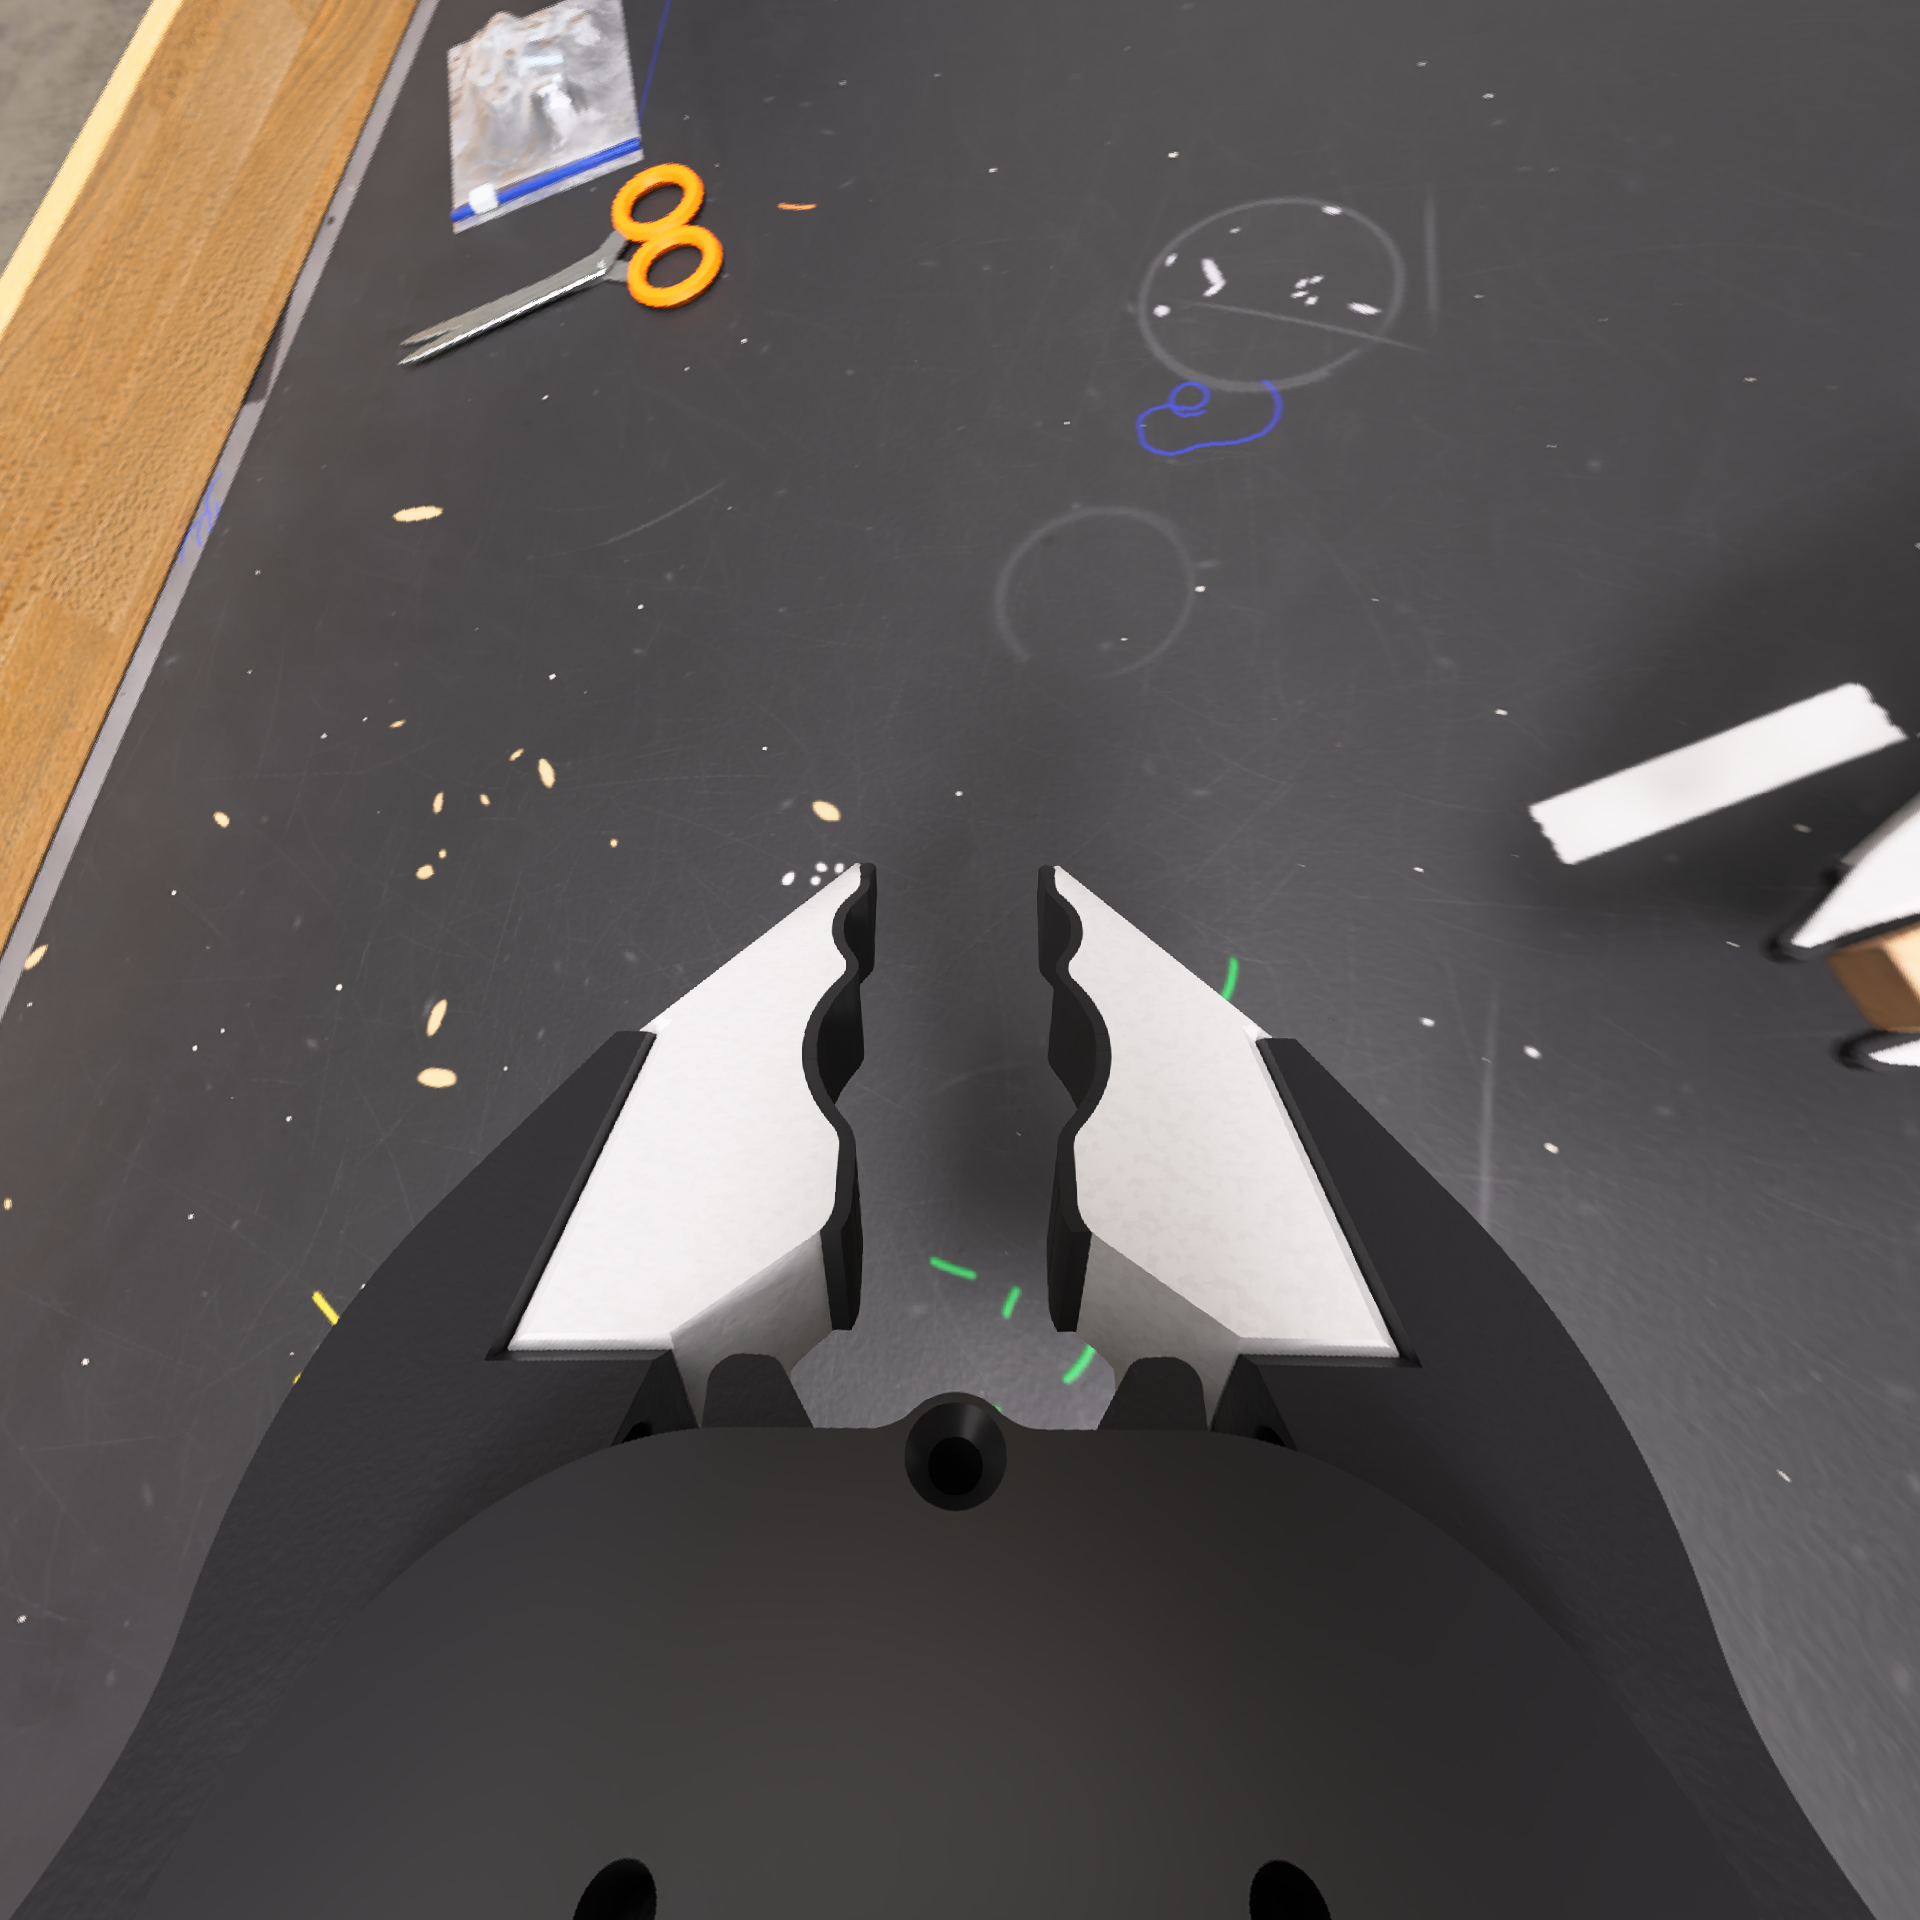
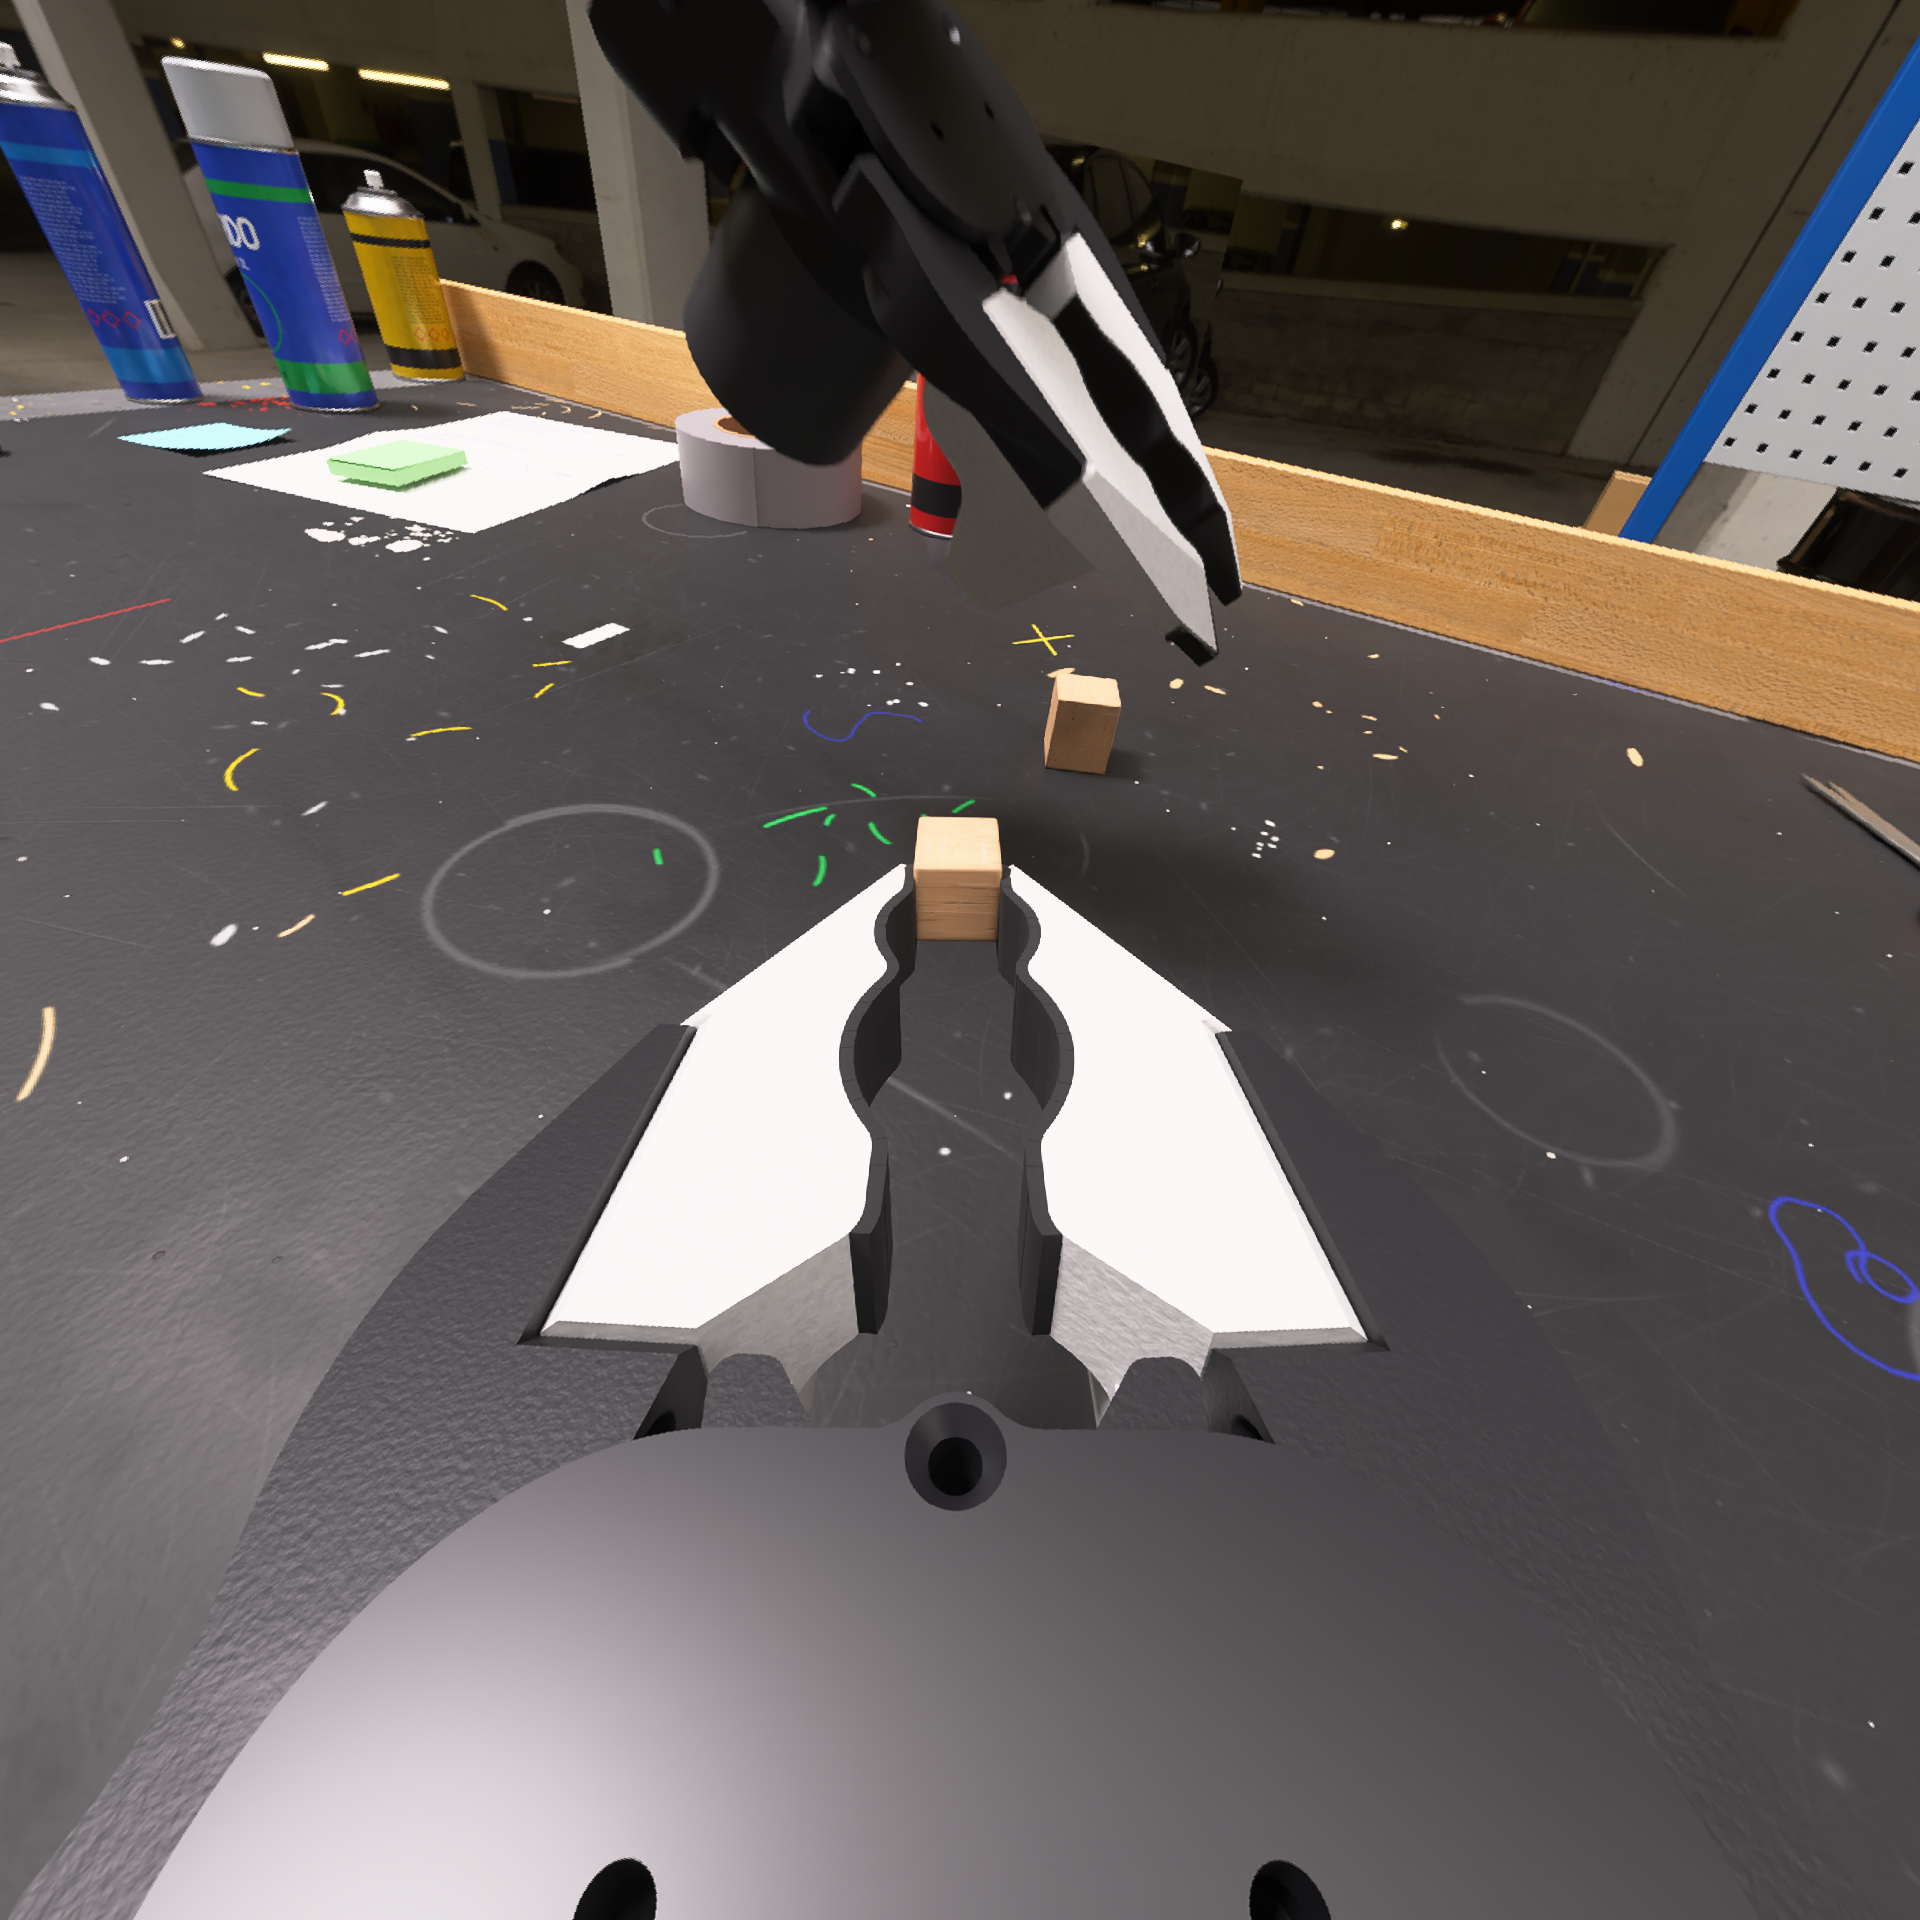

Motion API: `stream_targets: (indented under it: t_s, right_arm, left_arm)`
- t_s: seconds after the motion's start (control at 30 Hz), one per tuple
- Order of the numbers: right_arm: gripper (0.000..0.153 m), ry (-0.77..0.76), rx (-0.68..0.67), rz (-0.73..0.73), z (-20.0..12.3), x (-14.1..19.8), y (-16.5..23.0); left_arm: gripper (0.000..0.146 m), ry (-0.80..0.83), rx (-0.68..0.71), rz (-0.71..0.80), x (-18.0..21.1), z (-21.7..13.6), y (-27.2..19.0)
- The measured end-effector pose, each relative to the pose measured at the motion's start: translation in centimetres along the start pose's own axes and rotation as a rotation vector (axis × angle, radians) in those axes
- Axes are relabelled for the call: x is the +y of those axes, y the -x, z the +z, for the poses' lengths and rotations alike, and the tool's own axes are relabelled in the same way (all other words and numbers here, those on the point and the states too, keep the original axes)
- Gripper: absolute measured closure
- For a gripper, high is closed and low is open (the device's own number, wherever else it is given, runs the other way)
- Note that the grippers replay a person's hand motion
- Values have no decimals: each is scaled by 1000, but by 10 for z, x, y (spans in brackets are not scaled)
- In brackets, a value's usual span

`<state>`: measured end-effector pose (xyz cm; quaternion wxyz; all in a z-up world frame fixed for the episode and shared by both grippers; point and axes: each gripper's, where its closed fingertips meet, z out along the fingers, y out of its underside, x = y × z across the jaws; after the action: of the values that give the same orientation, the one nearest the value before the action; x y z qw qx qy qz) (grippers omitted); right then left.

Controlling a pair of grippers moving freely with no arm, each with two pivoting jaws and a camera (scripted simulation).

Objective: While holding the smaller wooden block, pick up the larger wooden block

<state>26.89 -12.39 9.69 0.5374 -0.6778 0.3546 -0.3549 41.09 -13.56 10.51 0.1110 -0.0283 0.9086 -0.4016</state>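
While the right gripper clamps a small pale wooden cube between its white fingertips, a second light wooden block, looking slightly larger, rests alone on the dark scuffed tabletop just beyond and to the right of it, apart from both grippers. Above that free block hangs the left gripper, tilted downward, its tips clear of the wood; in its own wrist view the left gripper shows jaws parted by a moderate gap with only bare tabletop between them. Containers stand along the far left edge: two tall blue spray cans and a shorter yellow spray can, all upright and capped, contents not visible. A clear zip bag with a blue seal lies flat near the raised wooden border rail; what it holds cannot be made out. Orange-handled scissors lie just beside the bag. A grey roll of tape, a green pad on a white sheet, and a red cylinder sit near the rail. Open surface surrounds the free block on all sides, with the rail well behind it.
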Motion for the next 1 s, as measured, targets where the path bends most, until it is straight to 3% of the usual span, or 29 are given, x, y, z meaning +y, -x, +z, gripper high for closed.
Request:
stream_targets:
  t_s: [0.27, 0.73, 0.87, 1.0]
  right_arm:
    - [139, 0, -3, 1, 0, 0, 1]
    - [139, -2, -5, 1, -1, -1, 2]
    - [139, -12, -10, 12, -2, -2, 1]
    - [139, -16, -18, 14, -2, -3, 3]
  left_arm:
    - [115, 30, 74, 57, -8, -16, -33]
    - [108, 54, 67, 37, 3, -7, -30]
    - [99, 4, 89, 32, 6, -25, -18]
    - [100, 53, -29, -57, 39, -31, 34]
